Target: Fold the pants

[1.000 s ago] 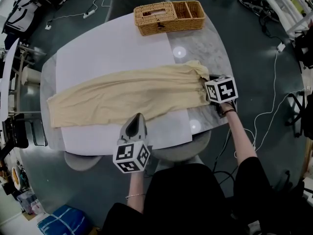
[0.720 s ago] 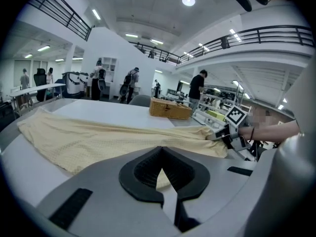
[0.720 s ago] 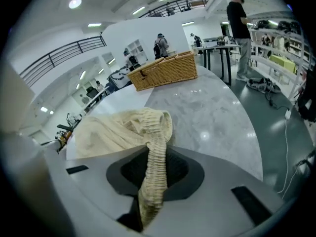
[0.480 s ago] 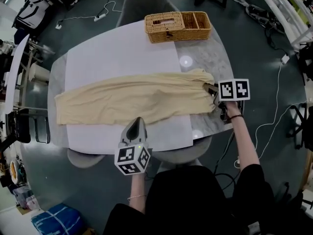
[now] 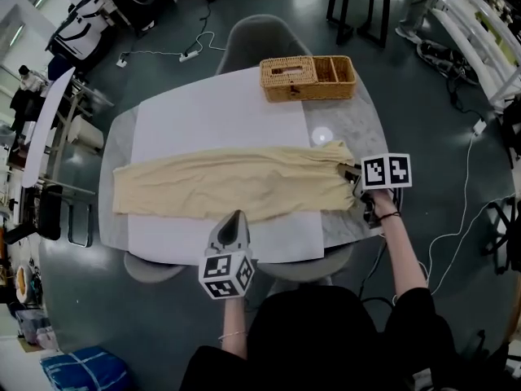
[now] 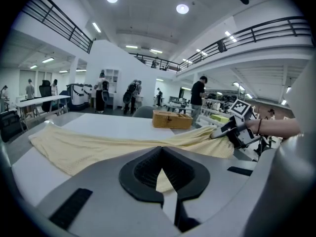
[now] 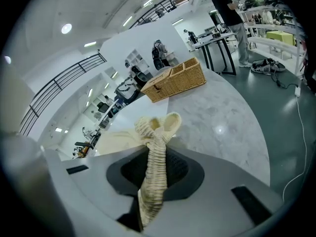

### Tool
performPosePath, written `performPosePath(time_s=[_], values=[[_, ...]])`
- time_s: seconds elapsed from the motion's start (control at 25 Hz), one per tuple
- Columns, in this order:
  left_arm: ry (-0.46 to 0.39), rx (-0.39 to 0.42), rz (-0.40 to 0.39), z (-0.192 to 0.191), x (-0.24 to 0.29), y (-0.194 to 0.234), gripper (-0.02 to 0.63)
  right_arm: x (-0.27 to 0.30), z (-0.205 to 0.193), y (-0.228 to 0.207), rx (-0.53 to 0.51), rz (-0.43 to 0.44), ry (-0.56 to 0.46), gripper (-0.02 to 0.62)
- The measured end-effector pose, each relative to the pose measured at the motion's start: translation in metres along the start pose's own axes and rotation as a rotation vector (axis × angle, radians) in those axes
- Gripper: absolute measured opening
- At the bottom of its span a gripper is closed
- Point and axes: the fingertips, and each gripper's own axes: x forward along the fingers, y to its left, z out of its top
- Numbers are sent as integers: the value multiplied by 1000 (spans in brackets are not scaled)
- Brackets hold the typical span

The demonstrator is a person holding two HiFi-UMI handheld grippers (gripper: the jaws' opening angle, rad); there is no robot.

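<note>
The cream pants lie lengthwise across the white paper on the marble table. My right gripper is at their right end, shut on the ribbed waistband, which bunches up between its jaws and is raised off the table. In the left gripper view that end of the pants slopes up toward the right gripper. My left gripper hovers at the middle of the pants' near edge. Its jaws stand a narrow slit apart with nothing between them; cloth and paper show through the slit.
A wicker basket stands at the table's far right edge. Grey chairs sit at the far side and under the near edge. Cables lie on the floor at the right. People and desks fill the background.
Both grippers have risen. The right one has rolled at the wrist and lifted the waistband end off the table. The left one has stayed over the pants' near edge.
</note>
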Motion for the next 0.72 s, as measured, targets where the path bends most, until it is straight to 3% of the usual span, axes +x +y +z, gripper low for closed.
performPosePath(time_s=[0.48,0.72], values=[[-55,-17,44,13,-29,21,14,-10,5,54,33,116,-19,57],[-83,-27,54,20,-44,54,14,-2,15,97,0,148,-44,57]])
